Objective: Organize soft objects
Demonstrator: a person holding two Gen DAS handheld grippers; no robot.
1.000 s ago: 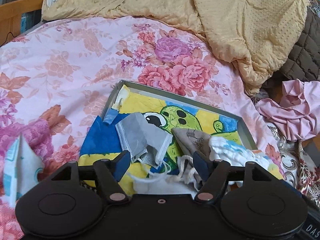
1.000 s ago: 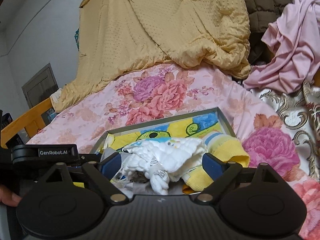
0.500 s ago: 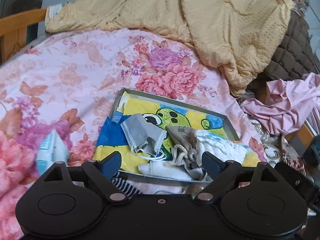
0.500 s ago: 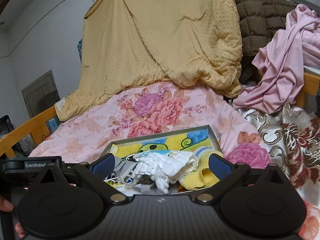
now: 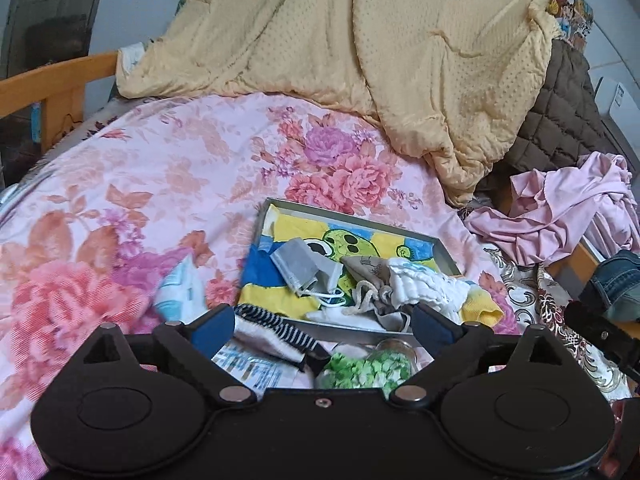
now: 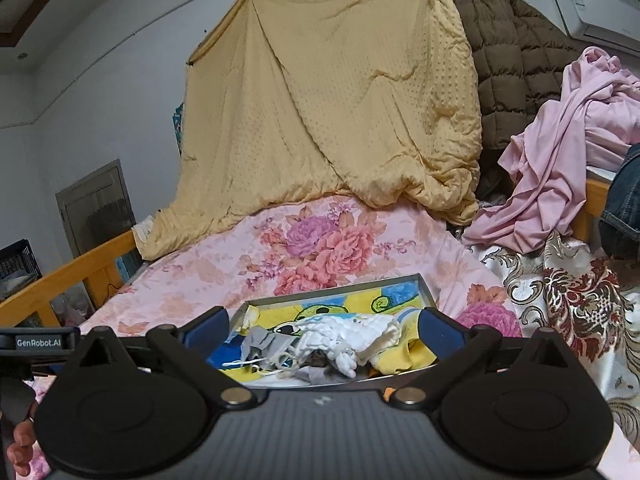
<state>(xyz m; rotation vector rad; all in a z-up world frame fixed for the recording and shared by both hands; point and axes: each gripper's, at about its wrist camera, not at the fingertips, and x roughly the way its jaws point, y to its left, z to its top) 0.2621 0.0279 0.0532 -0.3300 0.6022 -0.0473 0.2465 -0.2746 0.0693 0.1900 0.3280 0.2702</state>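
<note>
We hold both grippers back from the tray (image 5: 444, 249) on the floral bedspread (image 5: 168, 168); the left gripper (image 5: 322, 326) has just been opening and now gapes with nothing between its jaws, and the right gripper (image 6: 323, 330) likewise stands spread wide and empty. In the tray lie the soft things: a grey mask (image 5: 306, 266) toward the left, a beige pouch (image 5: 366, 270) in the middle, a white knit cloth (image 5: 424, 286) and a yellow sock (image 5: 482, 308) at the right end. We judge them all light, limp and likely to sag or drag a neighbour along, so we would pinch each at a bunched fold near its middle. The mask's long axis runs slantwise across the tray, ear loops trailing toward us. A striped sock (image 5: 276, 326) lies just outside the near rim.
</note>
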